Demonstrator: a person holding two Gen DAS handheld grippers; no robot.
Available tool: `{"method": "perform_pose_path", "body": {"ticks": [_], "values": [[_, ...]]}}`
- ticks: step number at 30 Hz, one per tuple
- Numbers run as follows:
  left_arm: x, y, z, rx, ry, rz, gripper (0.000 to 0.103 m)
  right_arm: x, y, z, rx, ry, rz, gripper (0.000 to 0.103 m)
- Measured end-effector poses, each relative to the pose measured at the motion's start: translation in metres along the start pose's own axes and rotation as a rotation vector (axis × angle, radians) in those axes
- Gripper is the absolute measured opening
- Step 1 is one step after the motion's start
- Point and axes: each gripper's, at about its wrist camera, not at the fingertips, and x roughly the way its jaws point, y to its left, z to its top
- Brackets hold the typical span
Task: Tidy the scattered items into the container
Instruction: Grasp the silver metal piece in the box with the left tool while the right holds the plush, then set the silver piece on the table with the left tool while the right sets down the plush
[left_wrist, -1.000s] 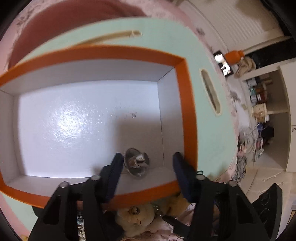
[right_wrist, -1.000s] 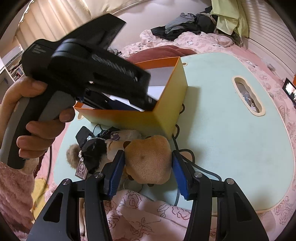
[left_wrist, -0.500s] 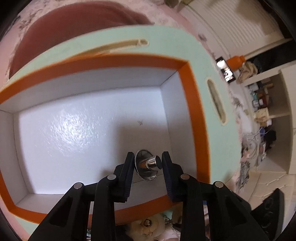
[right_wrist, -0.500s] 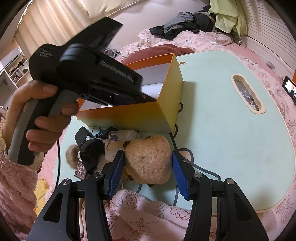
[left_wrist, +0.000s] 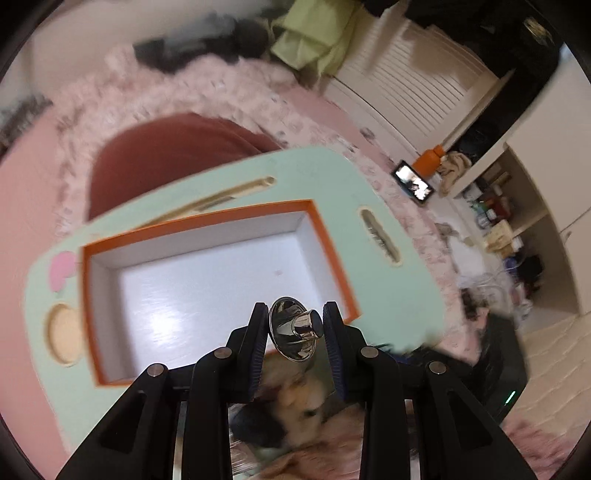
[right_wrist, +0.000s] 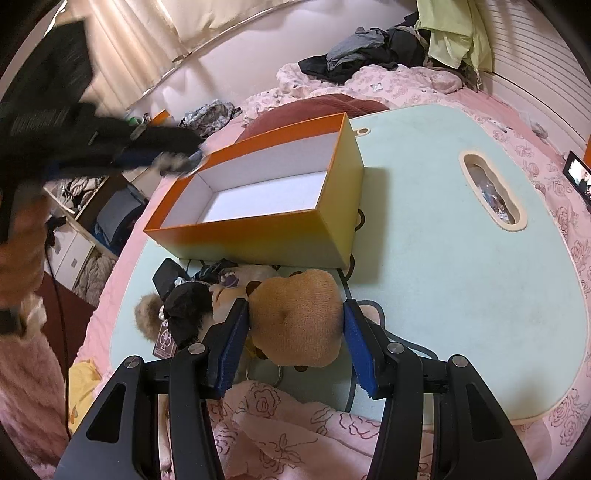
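Left gripper: we find jaws clamped on chrome funnel, above orange box near edge | right gripper: jaws clamp the plush toy, box beyond.

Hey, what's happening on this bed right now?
A person is tidying scattered items into an orange box on a mint-green board. The left claw grips a shiny metal funnel-shaped piece above the box, which looks empty. The right claw sits around a tan plush toy in the pile in front of the box.
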Motion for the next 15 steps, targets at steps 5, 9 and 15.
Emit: {"method": "perform_pose_path", "body": {"ticks": [5,9,15], "values": [[0.006,0.034,-0.043,-0.07,-0.014,0.025,0.029,0.0,0.0,0.001,-0.008,-0.003,0.001,0.052],[0.02,0.057,-0.062,-0.151,-0.025,0.037,0.029,0.002,0.004,0.002,-0.019,0.007,0.024,0.052],[0.034,0.065,-0.075,-0.165,-0.024,0.065,0.03,0.01,0.009,0.001,-0.058,0.041,-0.009,0.052]]}}
